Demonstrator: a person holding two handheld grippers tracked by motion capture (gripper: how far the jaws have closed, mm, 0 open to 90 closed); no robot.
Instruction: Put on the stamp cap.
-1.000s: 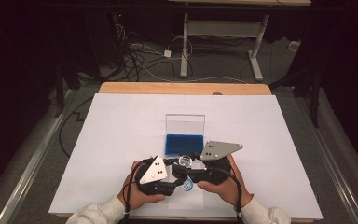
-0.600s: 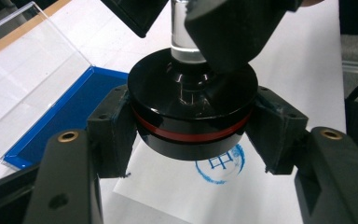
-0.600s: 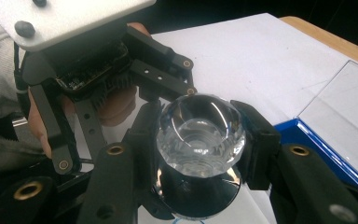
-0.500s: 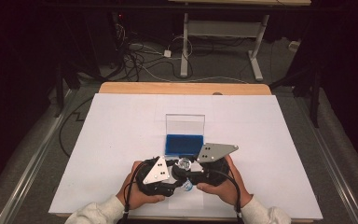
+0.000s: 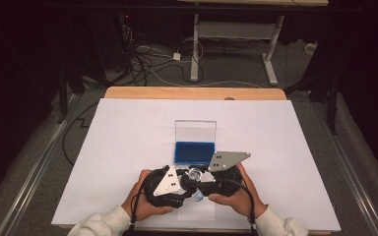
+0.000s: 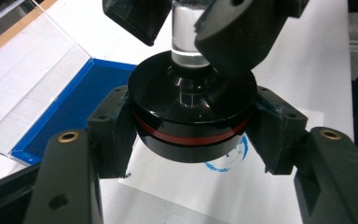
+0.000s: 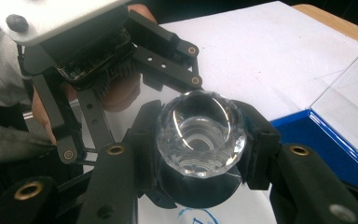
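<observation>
Both hands meet just in front of the open blue ink-pad case [image 5: 195, 151]. The left gripper [image 6: 191, 140] clamps the round black stamp base [image 6: 191, 119]; the right gripper [image 7: 200, 154] fingers grip its faceted clear handle [image 7: 200, 140]. White-papered table [image 5: 285, 147], dark cable-strewn floor [image 5: 147, 64] behind.

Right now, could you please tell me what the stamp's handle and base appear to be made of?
The handle looks like clear glass or acrylic: transparent, faceted, with bright glints. The base looks like glossy black plastic, possibly metal: smooth and reflective, with a red band around it. Which exactly, the look leaves open.
</observation>
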